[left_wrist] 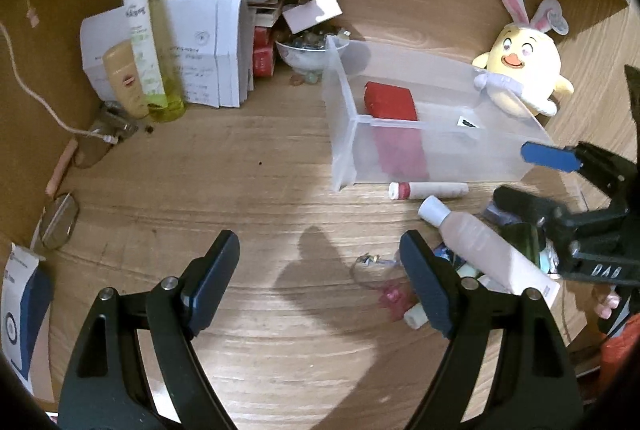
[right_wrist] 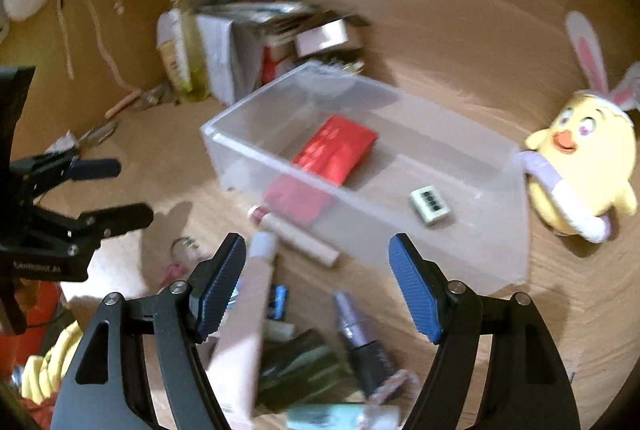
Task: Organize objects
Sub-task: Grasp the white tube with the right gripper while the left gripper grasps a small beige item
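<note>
Both empty: left gripper (left_wrist: 320, 282) gaping over bare surface (left_wrist: 248, 190), right gripper (right_wrist: 318, 282) hanging wide over the clutter — I'd be straddling the pink tube (right_wrist: 248, 318) squarely before closing.

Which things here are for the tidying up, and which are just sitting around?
For the tidying:
- clear plastic bin
- red packet and small white box inside it
- pink tube, slim white tube, purple bottle in front of it

Just sitting around:
- yellow chick plush
- green spray bottle
- white boxes
- eyeglasses
</note>
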